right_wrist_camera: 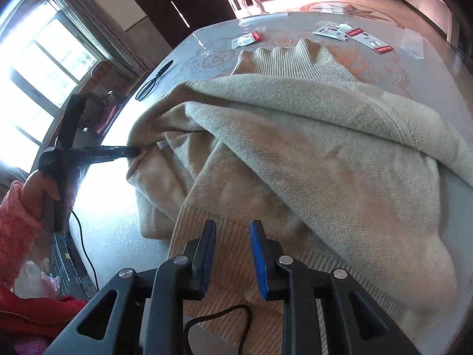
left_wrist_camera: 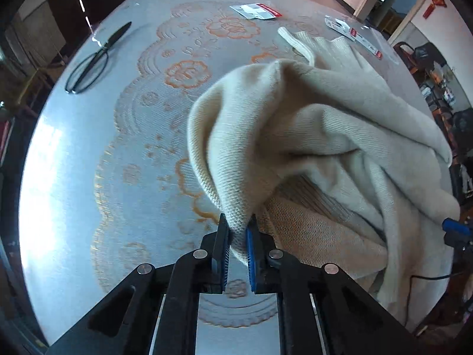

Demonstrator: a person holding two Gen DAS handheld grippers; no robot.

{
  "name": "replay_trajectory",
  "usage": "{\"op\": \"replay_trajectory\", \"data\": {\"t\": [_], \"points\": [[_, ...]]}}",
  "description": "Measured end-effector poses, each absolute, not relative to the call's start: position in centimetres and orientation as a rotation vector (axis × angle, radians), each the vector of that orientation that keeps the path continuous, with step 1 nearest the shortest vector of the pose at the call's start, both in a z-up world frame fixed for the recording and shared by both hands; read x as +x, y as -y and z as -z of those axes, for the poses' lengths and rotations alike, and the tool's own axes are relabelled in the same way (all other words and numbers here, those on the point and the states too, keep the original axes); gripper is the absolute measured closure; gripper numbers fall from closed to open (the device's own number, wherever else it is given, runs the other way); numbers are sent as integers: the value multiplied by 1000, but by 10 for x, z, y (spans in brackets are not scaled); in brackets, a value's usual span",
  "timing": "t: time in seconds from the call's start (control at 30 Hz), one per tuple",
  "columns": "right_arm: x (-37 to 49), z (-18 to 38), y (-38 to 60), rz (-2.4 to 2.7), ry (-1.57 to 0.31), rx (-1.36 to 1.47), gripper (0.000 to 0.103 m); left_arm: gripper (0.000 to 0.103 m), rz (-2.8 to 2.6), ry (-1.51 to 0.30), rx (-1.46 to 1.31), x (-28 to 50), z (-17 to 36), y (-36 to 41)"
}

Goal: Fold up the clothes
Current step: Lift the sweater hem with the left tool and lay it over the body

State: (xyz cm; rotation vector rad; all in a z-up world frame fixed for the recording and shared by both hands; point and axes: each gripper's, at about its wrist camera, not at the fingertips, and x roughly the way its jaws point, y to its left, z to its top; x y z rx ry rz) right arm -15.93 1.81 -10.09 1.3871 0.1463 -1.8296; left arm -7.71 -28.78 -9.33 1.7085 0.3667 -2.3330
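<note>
A cream knitted sweater (left_wrist_camera: 325, 124) lies on the table, partly lifted and draped. My left gripper (left_wrist_camera: 238, 222) is shut on a fold of the sweater and holds it raised above the tablecloth. In the right wrist view the sweater (right_wrist_camera: 295, 148) spreads across the table, its ribbed collar (right_wrist_camera: 295, 59) at the far side and its ribbed hem near me. My right gripper (right_wrist_camera: 233, 230) is open and empty just above the hem. The left gripper (right_wrist_camera: 134, 151) shows there too, pinching the sweater's left edge.
The table has a grey cloth with orange flower patterns (left_wrist_camera: 186, 74). Black scissors (left_wrist_camera: 94, 59) lie at the far left. Several red and white packets (left_wrist_camera: 255, 11) lie at the far side, also in the right wrist view (right_wrist_camera: 369, 40). A black cable (right_wrist_camera: 218, 319) lies near my right gripper.
</note>
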Motion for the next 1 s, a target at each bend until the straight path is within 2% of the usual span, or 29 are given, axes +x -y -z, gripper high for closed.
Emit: {"op": "replay_trajectory", "data": {"t": [0.2, 0.23, 0.37, 0.43, 0.77, 0.8, 0.87, 1.0], "points": [[-151, 106, 3, 1793, -170, 1381, 80, 91, 2243, 80, 1604, -85, 37, 352], [-150, 106, 6, 1785, -169, 1383, 80, 88, 2212, 135, 1578, -86, 32, 361], [-141, 109, 20, 1748, -184, 1381, 80, 86, 2131, 290, 1523, -85, 33, 384], [-137, 112, 25, 1740, -225, 1381, 80, 82, 2165, 227, 1546, -76, 40, 389], [-125, 127, 33, 1740, -337, 1404, 80, 78, 2144, -170, 1570, 8, 89, 399], [-124, 126, 34, 1744, -340, 1401, 80, 76, 2130, -238, 1554, 16, 93, 404], [-122, 123, 37, 1743, -337, 1395, 80, 63, 2108, -373, 1519, 29, 99, 414], [-116, 119, 46, 1736, -338, 1386, 80, 61, 2067, -515, 1417, 46, 102, 435]]}}
